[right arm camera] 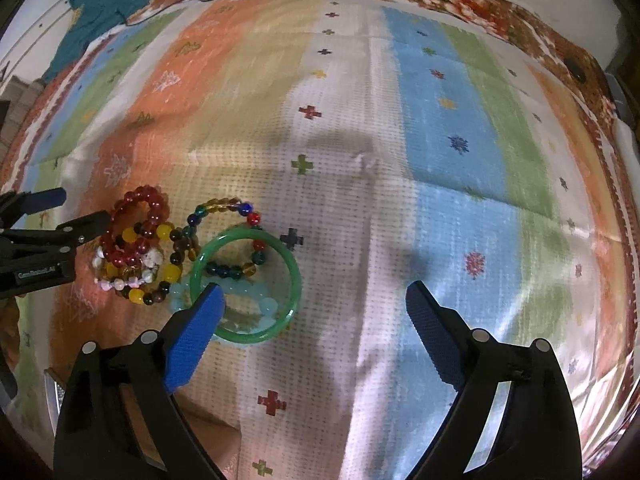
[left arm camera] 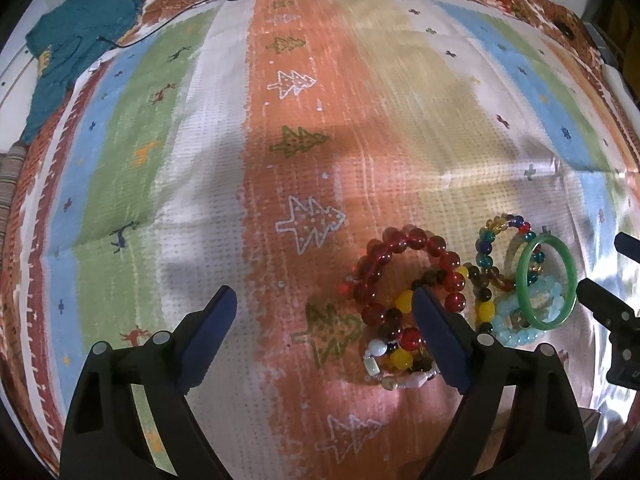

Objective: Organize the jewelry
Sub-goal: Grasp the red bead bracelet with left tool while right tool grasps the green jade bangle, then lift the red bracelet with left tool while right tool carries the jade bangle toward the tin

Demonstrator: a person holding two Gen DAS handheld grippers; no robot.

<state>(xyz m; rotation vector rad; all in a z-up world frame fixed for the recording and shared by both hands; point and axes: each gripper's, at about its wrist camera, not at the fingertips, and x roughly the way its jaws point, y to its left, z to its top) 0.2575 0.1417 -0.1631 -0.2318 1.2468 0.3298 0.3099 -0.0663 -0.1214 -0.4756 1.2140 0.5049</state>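
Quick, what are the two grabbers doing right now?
Left hand-held gripper: open, holding nothing.
Right hand-held gripper: open, holding nothing.

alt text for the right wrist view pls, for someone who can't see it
The open right hand-held gripper hovers empty over a striped patterned cloth, its left finger overlapping a solid green ring bangle. The bangle lies on a pale blue beaded bracelet beside a heap of red, yellow and multicoloured beaded bracelets. The left hand-held gripper reaches in from the left edge.
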